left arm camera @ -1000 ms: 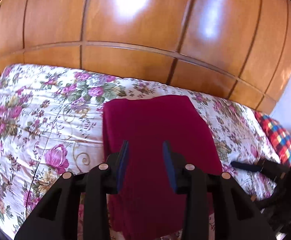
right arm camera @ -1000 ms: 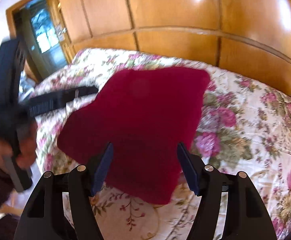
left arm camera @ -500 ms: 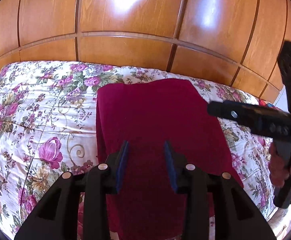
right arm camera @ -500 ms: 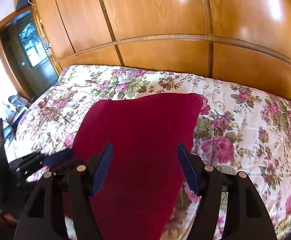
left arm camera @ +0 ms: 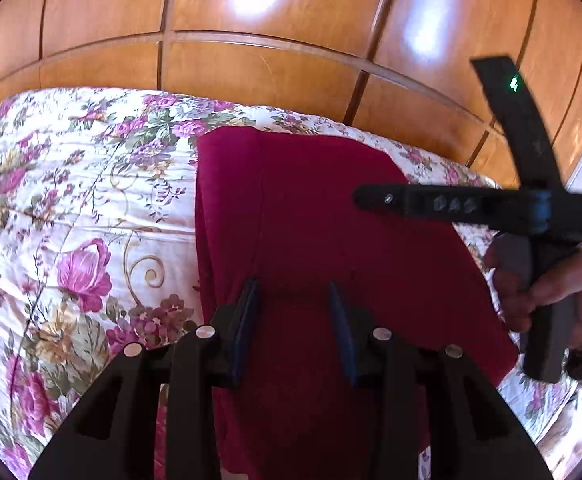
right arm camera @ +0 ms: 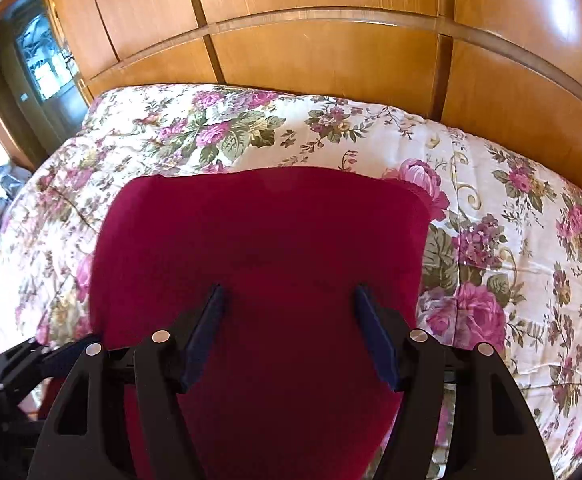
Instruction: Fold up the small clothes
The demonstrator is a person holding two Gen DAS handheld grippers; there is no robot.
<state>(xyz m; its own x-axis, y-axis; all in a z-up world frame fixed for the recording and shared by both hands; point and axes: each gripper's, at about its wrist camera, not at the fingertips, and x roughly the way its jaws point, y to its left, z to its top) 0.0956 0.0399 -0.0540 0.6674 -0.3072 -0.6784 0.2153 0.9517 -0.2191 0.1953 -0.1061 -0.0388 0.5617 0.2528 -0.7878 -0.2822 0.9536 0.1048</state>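
Observation:
A dark red garment (left arm camera: 311, 220) lies flat on the flowered bedspread (left arm camera: 71, 200), folded into a long shape. My left gripper (left arm camera: 295, 292) hovers above its near half, open, with nothing between the fingers. In the right wrist view the same red garment (right arm camera: 267, 240) fills the middle. My right gripper (right arm camera: 289, 296) stands wide open over it and holds nothing. Seen from the left wrist, the right gripper (left arm camera: 371, 198) reaches in from the right over the cloth's right edge, gripped by a hand (left arm camera: 551, 292). Part of the left gripper shows at the lower left of the right wrist view.
A glossy wooden panelled wall (left arm camera: 271, 40) rises right behind the bed. In the right wrist view a dark doorway with a glass pane (right arm camera: 47, 64) stands at the far left. The bedspread (right arm camera: 511, 220) extends to the right of the garment.
The right gripper has swung in over the garment and now points more squarely at it. The left view shifted slightly back. Neither gripper has changed its opening, and the cloth lies unmoved.

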